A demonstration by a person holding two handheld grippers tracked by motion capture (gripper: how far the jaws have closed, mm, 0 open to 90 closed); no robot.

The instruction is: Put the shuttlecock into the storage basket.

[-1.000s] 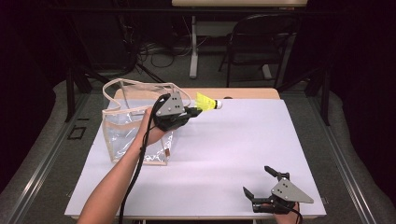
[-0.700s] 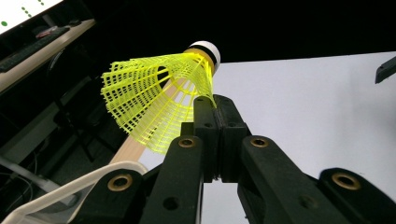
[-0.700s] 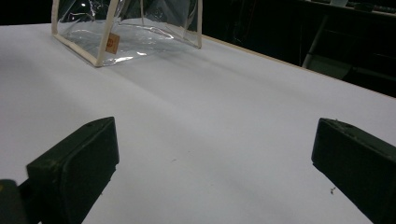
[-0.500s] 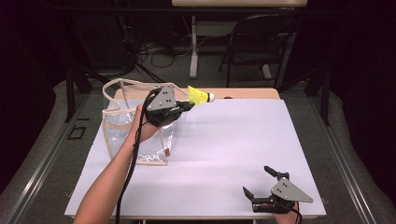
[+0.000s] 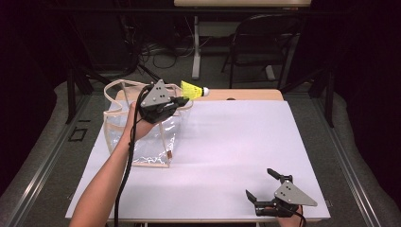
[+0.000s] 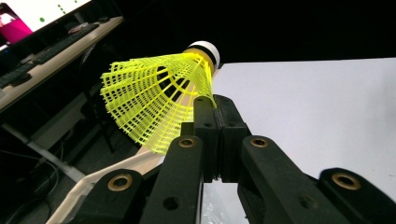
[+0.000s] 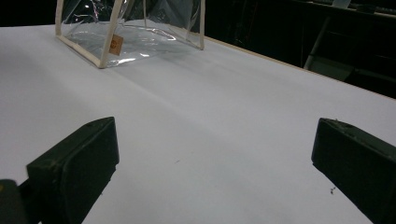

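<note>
Item: yellow shuttlecock (image 5: 193,90), mesh skirt with a white-banded cork tip. Location: held in the air over the far rim of the clear bag (image 5: 142,142), above the far-left part of the worktop (image 5: 236,156). In the left gripper view the shuttlecock (image 6: 159,100) is pinched at the edge of its skirt, cork pointing away from the tool and toward the far edge of the worktop.

Item: left tool (image 5: 182,100). State: jaws pressed tight together on the thin skirt mesh, with no gap to be seen between them. The grip takes only the skirt's rim, not the cork.

Item: right tool (image 5: 265,187). State: jaws wide apart, holding nothing, resting low at the near-right corner of the worktop. In its own view the bare white surface lies between the jaws, and the clear bag (image 7: 130,32) stands well apart, farther off.

Item: clear bag. Transparent plastic with cream trim and handles, standing upright with its mouth open to the top. Whether anything lies inside cannot be told.

Step in hand, as judged: carrying the shuttlecock to the bag's mouth for stowing.

Next move, as judged: bring the left tool squarely over the opening, clear of the handles, lower the shuttlecock past the rim, then part the jaws. The light skirt may cling to a pad or catch on the trim, so the release should come well inside the mouth.
</note>
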